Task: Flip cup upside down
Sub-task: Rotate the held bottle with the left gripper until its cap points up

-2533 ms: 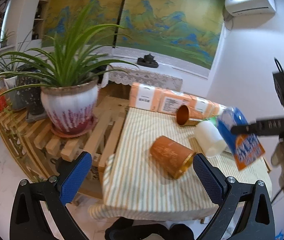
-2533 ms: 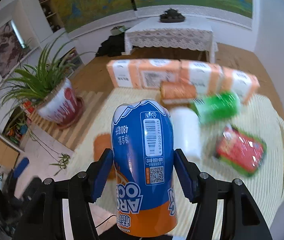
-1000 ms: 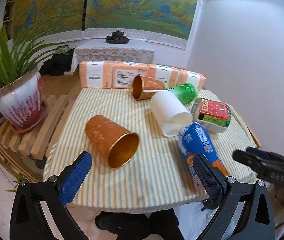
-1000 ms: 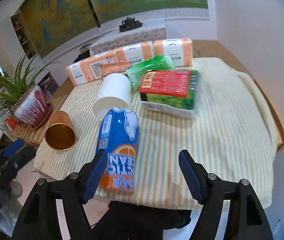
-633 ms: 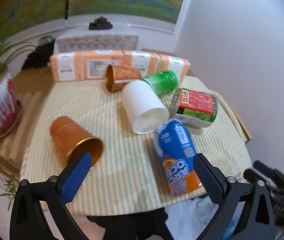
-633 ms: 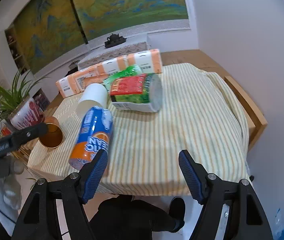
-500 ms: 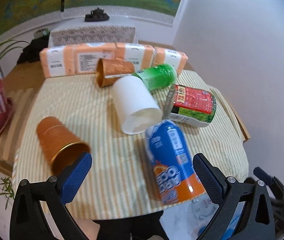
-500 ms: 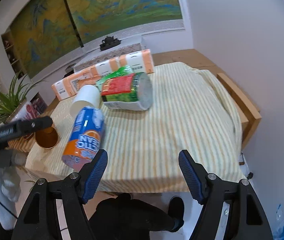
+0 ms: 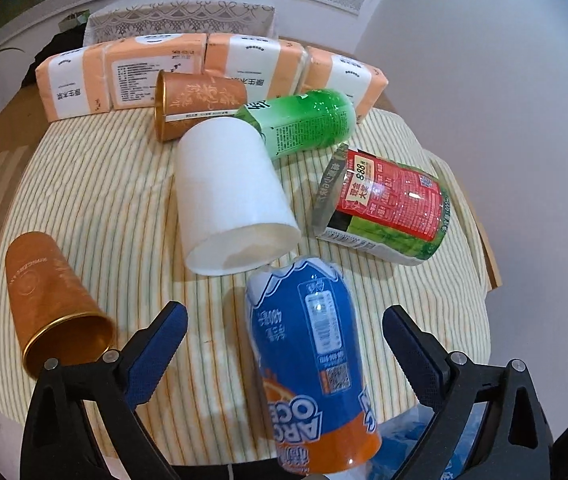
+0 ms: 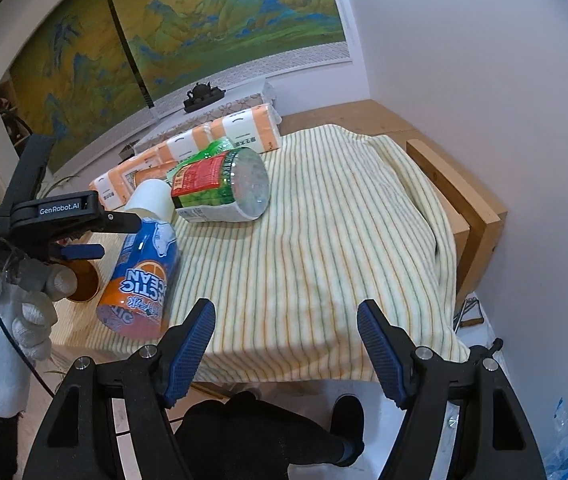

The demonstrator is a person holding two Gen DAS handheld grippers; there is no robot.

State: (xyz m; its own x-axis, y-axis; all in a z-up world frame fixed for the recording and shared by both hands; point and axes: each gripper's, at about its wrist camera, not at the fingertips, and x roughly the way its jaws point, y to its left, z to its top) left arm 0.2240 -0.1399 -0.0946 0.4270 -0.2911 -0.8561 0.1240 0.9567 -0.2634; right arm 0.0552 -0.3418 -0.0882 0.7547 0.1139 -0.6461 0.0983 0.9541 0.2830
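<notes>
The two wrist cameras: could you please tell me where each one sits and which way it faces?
Left wrist: on the left hand-held gripper, over the table's near edge, looking down along the blue cup between its open fingers.
Right wrist: on the right hand-held gripper, at the near right corner, facing across the striped cloth; the person's legs show below.
Shared: blue cup, white cup, red-labelled container.
</notes>
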